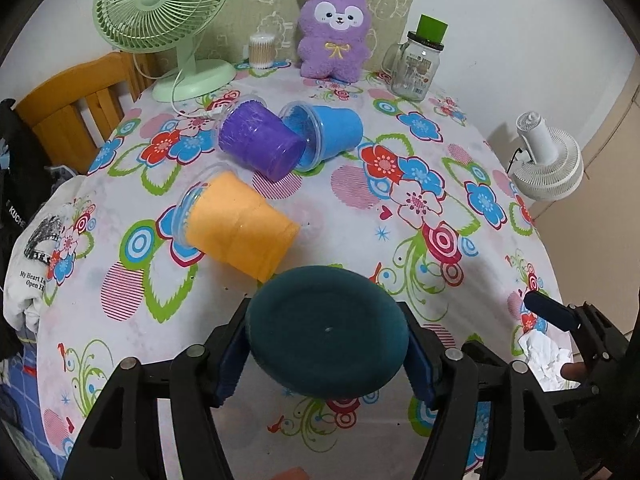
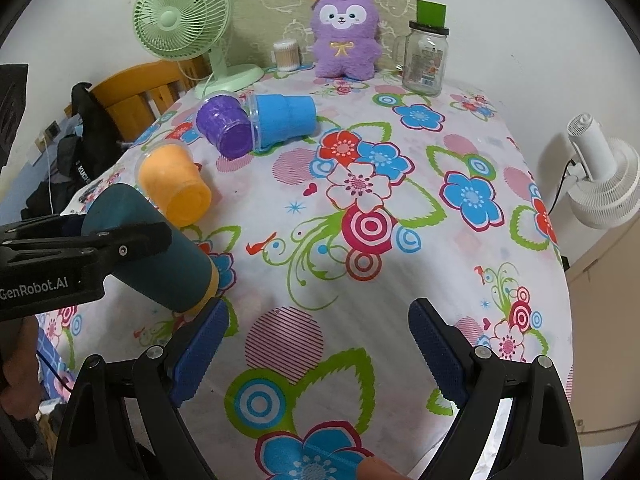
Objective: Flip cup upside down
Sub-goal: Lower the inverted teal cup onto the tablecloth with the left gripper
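Observation:
My left gripper (image 1: pixel 326 344) is shut on a dark teal cup (image 1: pixel 326 334), held above the near part of the table with its base toward the camera. In the right wrist view the teal cup (image 2: pixel 160 248) is tilted in the left gripper (image 2: pixel 120 240), its mouth pointing down and right. An orange cup (image 1: pixel 240 224) lies on its side just beyond it. A purple cup (image 1: pixel 260 140) and a blue cup (image 1: pixel 324 132) lie on their sides further back, touching. My right gripper (image 2: pixel 318 344) is open and empty, low over the tablecloth.
The floral tablecloth (image 2: pixel 360 220) covers the table. At the back stand a green fan (image 1: pixel 164 20), a cotton swab tub (image 1: pixel 262 50), a purple plush toy (image 1: pixel 336 32) and a glass jar (image 1: pixel 416 64). A wooden chair (image 1: pixel 76 108) is at the left, a white fan (image 1: pixel 548 160) at the right.

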A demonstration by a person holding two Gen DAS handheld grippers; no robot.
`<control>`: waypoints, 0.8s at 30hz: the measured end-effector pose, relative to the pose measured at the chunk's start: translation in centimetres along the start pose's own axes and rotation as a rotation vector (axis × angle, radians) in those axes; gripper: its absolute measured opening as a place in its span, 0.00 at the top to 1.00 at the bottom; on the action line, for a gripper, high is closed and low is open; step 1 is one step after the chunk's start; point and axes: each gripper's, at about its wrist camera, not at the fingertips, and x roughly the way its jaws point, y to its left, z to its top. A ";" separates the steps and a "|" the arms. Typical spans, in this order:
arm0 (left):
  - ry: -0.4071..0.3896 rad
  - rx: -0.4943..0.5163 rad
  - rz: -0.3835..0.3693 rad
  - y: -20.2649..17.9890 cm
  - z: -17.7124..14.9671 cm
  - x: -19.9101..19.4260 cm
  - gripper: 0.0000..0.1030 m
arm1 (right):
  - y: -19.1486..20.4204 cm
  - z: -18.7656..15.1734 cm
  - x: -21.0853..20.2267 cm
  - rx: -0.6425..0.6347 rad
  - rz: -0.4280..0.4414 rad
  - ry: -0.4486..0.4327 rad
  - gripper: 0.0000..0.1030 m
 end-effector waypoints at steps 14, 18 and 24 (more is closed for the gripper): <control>-0.024 0.005 0.000 0.1 0.0 -0.8 0.20 | 0.5 0.0 -0.4 -0.011 -0.003 -0.008 0.10; -0.027 0.007 -0.002 0.1 -0.1 -1.1 0.20 | 0.6 0.0 -0.5 -0.011 -0.005 -0.011 0.10; -0.045 0.006 -0.003 0.0 -0.3 -2.1 0.19 | 0.7 0.1 -1.1 -0.012 -0.008 -0.025 0.10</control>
